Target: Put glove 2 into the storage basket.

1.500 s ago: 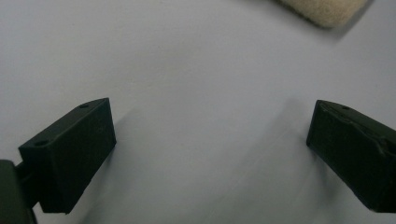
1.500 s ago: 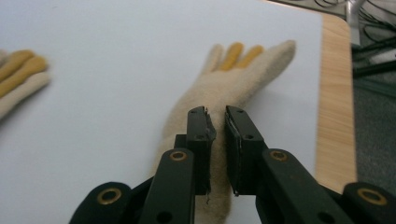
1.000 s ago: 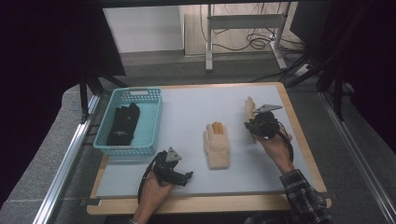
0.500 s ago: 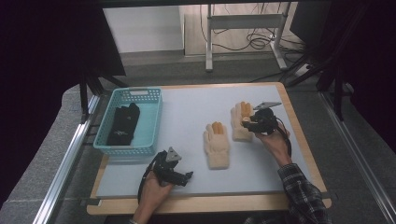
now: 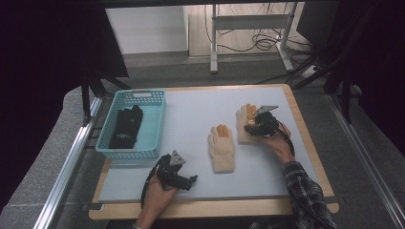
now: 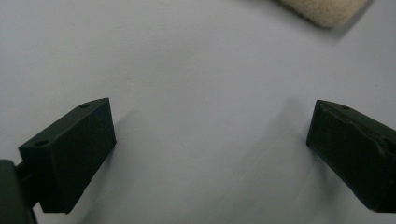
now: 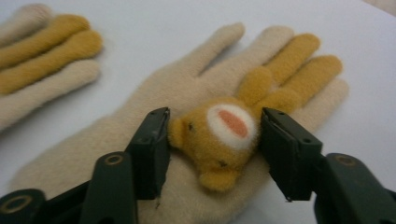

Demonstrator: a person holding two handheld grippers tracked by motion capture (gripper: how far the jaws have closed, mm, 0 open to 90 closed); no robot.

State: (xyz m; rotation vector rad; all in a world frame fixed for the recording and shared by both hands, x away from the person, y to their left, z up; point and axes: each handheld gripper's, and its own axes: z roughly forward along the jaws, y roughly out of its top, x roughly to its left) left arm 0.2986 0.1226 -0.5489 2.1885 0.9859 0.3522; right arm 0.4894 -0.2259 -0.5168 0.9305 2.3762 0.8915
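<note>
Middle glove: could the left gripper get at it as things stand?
Probably yes. The left gripper rests open with nothing between its jaws, and only bare table lies between it and the middle glove. The right gripper sits over the other glove.

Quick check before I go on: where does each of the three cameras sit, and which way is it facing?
High view: above the person's side, facing forward and down on the table; both forearms and hands enter from below.
Left gripper view: on the left gripper, facing bare tabletop; open jaws.
Right gripper view: on the right gripper, facing the right glove.
Shared: both gloves.
</note>
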